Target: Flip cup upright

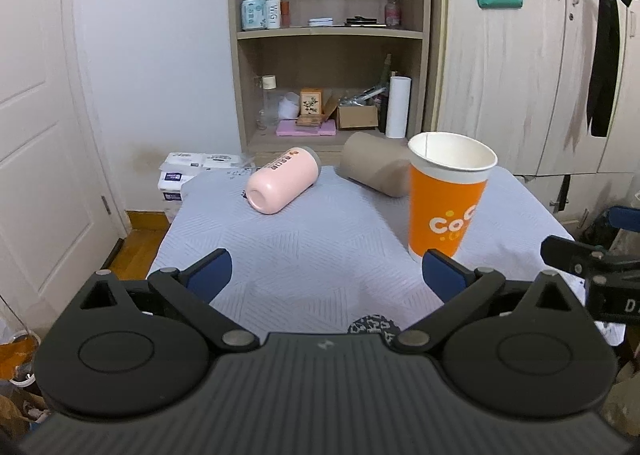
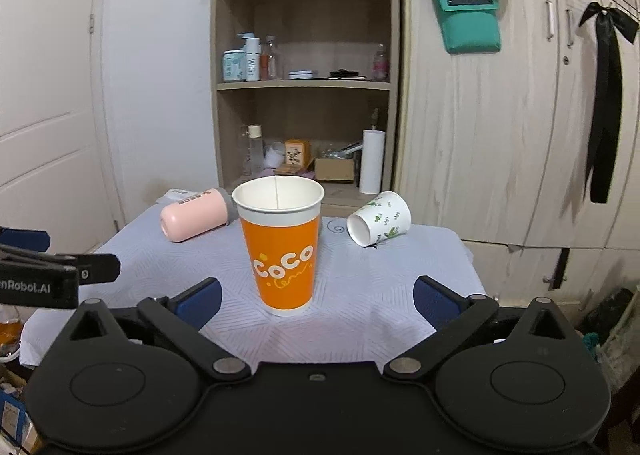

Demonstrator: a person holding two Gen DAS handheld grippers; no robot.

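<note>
Blue-padded fingers (image 2: 200,301) of my right gripper (image 2: 316,301) sit nearest the lens, spread wide and released, holding nothing. Orange cup (image 2: 281,247) stands upright on the tabletop (image 2: 400,295) just ahead of them, centred between the two pads but not touched, open mouth up, white rim, "CoCo" print facing me. My left gripper (image 1: 326,273) is also released, fingers (image 1: 444,273) wide apart and empty; from the left wrist view the orange cup (image 1: 446,197) sits just beyond the right-side pad, close, can't tell if it touches. Pink bottle (image 2: 196,215) lies on its side at the back left of the tabletop, base toward me. Brown paper cup (image 1: 374,167) lies on its side behind the orange cup in the left view, partly hidden by it. White cup with green leaf print (image 2: 380,223) lies on its side at the back right, mouth facing me, well apart from the orange cup. Light quilted cloth (image 1: 300,255) covers the tabletop. Wooden shelf unit (image 2: 304,95) with bottles and boxes stands behind, wardrobe (image 2: 500,135) to its right with a black ribbon (image 2: 606,107) hanging on it.
</note>
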